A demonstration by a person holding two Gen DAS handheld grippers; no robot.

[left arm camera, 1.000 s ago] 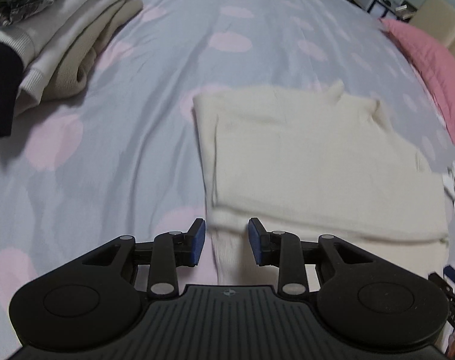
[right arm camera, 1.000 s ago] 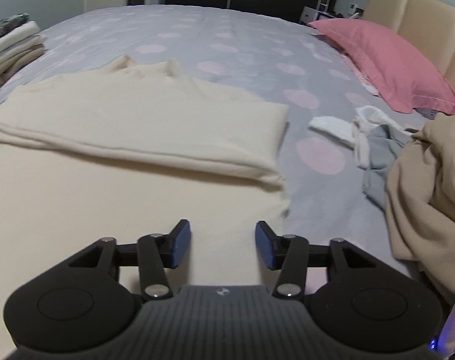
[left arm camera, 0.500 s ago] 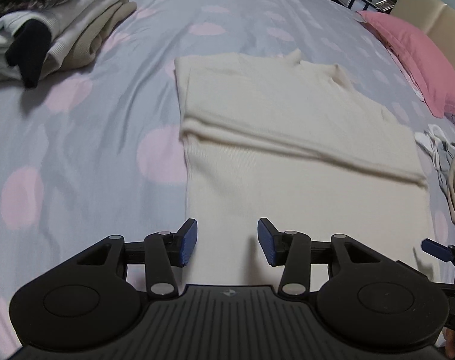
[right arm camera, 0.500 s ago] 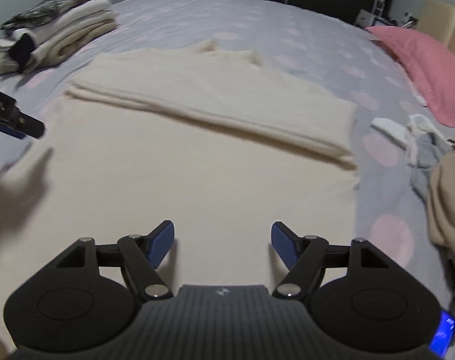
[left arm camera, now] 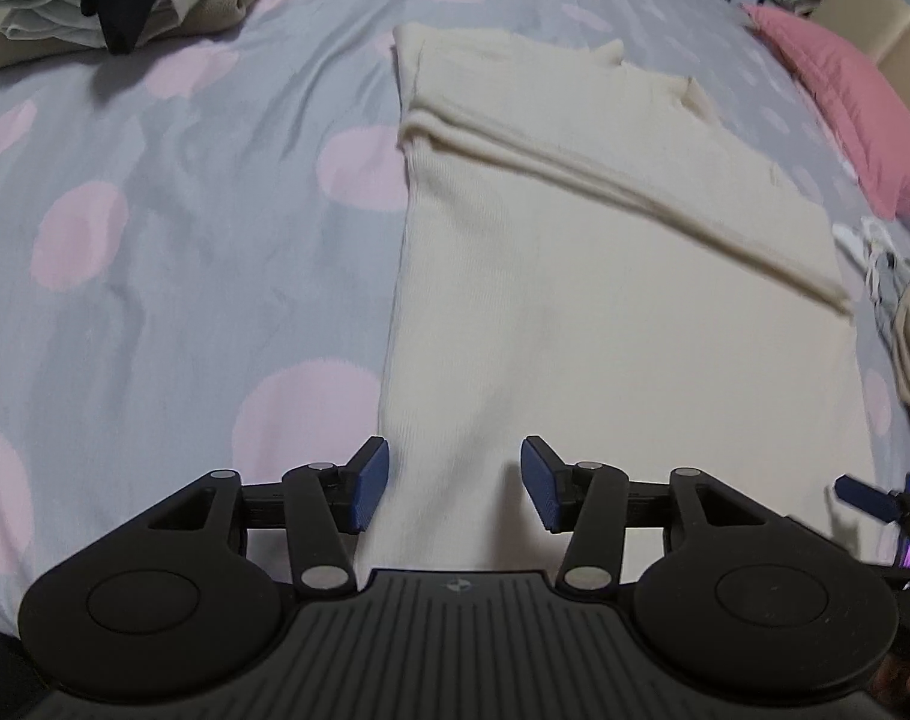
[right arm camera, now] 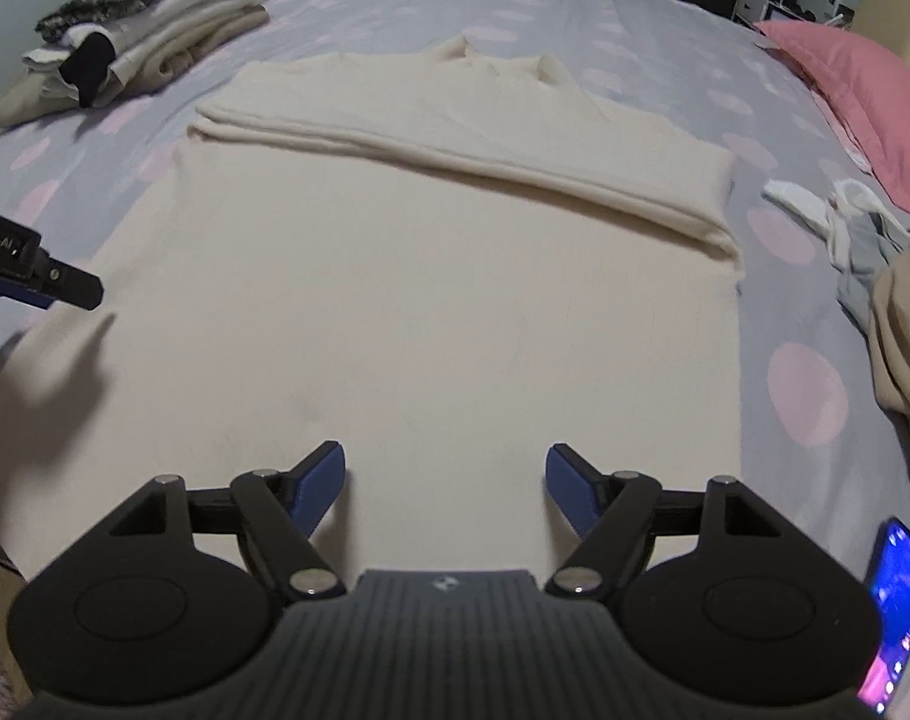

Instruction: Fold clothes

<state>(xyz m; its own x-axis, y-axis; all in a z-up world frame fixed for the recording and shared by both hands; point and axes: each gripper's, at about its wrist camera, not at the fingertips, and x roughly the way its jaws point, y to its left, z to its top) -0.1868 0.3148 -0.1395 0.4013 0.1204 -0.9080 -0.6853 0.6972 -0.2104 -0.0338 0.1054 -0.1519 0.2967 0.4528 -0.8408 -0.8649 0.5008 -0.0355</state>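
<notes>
I have the cream sweater (right arm camera: 431,300) spread flat on the bed (left arm camera: 173,252) in front of me, collar at the far end and hem at my end. Its sleeves look already laid across the chest — they make a thick folded band (right arm camera: 467,156) running side to side beyond the sweater's middle. So I judge the step in hand to be the body fold: taking the hem and carrying it up over that band toward the collar.

My left gripper (left arm camera: 454,483) hangs over the sweater's near-left edge, fingers spread and holding nothing; the left blue pad (left arm camera: 371,483) sits about over the side seam and the other over cloth. My right gripper (right arm camera: 444,489) hangs over the sweater's near-right part, fingers spread wider still, also empty. I cannot tell whether either touches the knit; both appear just above it.

The next move, as I see it, calls for each gripper to drop to its own hem corner — the hem itself is hidden below my gripper bodies — pinch through both layers, then lift together and level so the fold lands square across the band.

Beyond the sweater's far-left corner stands the stack of folded clothes (right arm camera: 137,60), which is likely where this one goes after. Off the sweater's right side lie loose garments (right arm camera: 875,264), not yet folded, and a pink pillow (right arm camera: 863,96) beyond them; a lit phone (right arm camera: 896,606) shows by my right gripper.
</notes>
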